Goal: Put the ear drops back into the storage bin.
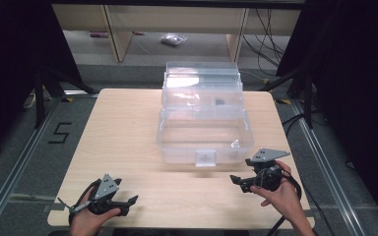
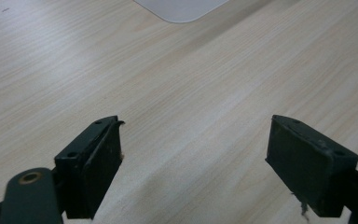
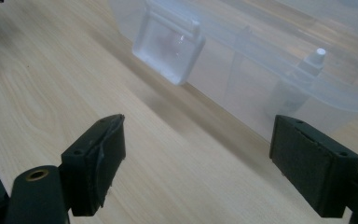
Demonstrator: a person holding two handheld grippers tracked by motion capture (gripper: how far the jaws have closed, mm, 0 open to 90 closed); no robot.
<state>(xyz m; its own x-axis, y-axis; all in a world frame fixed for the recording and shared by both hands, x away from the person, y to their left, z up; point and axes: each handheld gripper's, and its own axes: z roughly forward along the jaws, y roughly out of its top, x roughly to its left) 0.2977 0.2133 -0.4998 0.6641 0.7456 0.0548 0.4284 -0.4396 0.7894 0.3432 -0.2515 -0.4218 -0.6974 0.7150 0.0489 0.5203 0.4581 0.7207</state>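
Just beyond the open right gripper [image 3: 196, 163] stands the clear box [image 3: 261, 70].

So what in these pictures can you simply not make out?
- Small dark item in the clear box's upper tray, high view: too small to identify.
- The box in the left gripper view: cut off by the top edge, one corner showing.
- Latch in the right gripper view: blurred.

A lab-like recording bay: black curtains [image 1: 10, 59], metal floor rails [image 1: 325, 162], loose cables [image 1: 268, 34], numbered floor marking [image 1: 59, 132].
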